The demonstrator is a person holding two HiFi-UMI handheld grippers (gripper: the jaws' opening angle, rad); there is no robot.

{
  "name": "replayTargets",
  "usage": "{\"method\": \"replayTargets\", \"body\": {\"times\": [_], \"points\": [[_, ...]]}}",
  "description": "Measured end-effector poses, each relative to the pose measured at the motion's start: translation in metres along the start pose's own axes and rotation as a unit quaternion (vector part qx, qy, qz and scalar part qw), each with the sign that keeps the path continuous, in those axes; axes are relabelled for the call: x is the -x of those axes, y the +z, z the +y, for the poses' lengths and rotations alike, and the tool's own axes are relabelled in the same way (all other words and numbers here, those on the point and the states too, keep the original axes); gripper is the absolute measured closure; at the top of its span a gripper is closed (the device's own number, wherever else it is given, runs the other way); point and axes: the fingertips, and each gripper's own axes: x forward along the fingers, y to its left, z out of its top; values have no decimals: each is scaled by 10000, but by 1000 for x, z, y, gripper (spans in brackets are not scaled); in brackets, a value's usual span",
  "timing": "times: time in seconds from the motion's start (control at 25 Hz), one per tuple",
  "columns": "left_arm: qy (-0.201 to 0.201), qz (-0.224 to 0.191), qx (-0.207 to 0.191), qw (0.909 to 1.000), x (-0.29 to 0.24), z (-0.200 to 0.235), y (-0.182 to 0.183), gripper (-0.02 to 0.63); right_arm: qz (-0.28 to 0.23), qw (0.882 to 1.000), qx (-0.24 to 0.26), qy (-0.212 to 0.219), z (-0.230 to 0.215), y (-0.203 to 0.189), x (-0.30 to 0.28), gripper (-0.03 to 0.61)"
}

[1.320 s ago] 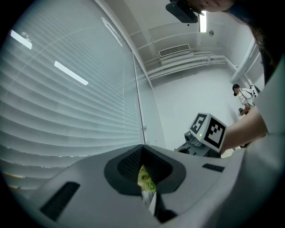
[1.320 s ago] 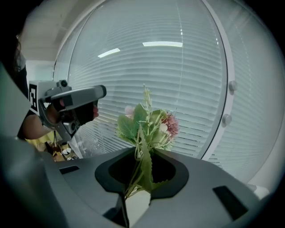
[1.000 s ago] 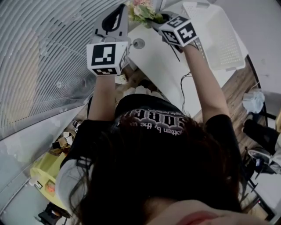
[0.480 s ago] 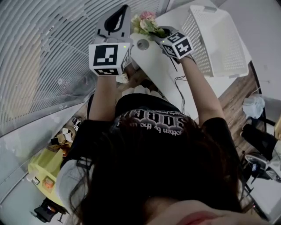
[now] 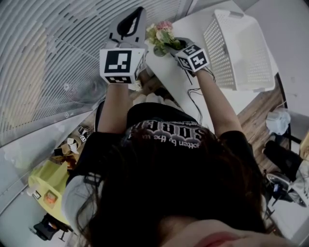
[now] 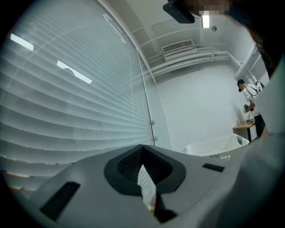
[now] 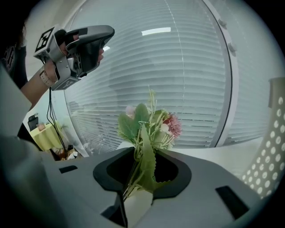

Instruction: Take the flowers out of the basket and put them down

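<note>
A small bunch of artificial flowers [image 5: 161, 34] with pink blooms and green leaves hangs just over the white table [image 5: 176, 77], near its left edge. My right gripper [image 5: 173, 46] has the stems caught between its jaws, which have just been opening. In the right gripper view the flowers [image 7: 149, 127] stand up out of my right gripper [image 7: 142, 156]. The white perforated basket [image 5: 241, 46] stands tilted to the right of that hand. My left gripper [image 5: 139, 10] is held up beside the blinds, shut and empty; the same left gripper [image 7: 78, 46] shows high at the left.
Window blinds [image 5: 53, 62] fill the left side. A dark cable [image 5: 195, 96] trails over the table's near edge. A yellow cart [image 5: 48, 185] stands on the floor at lower left. Bags and a chair [image 5: 285, 144] crowd the wooden floor at right. A distant person [image 6: 249, 100] stands by a desk.
My right gripper has come down toward the table with the flowers. The left gripper has stayed where it was. More of the basket shows now.
</note>
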Motion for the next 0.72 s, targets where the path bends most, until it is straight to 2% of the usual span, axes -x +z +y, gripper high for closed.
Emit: {"method": "replayTargets", "body": {"times": [0.32, 0.44, 0.72], "points": [[52, 89, -9, 9999, -3, 7, -8, 612, 98, 9993, -231, 270, 9, -20, -15, 384], [35, 98, -7, 9999, -5, 5, -10, 612, 202, 9989, -203, 368, 13, -25, -16, 330], [-8, 118, -4, 9999, -11, 1, -12, 612, 216, 9987, -49, 463, 18, -20, -11, 274]]}}
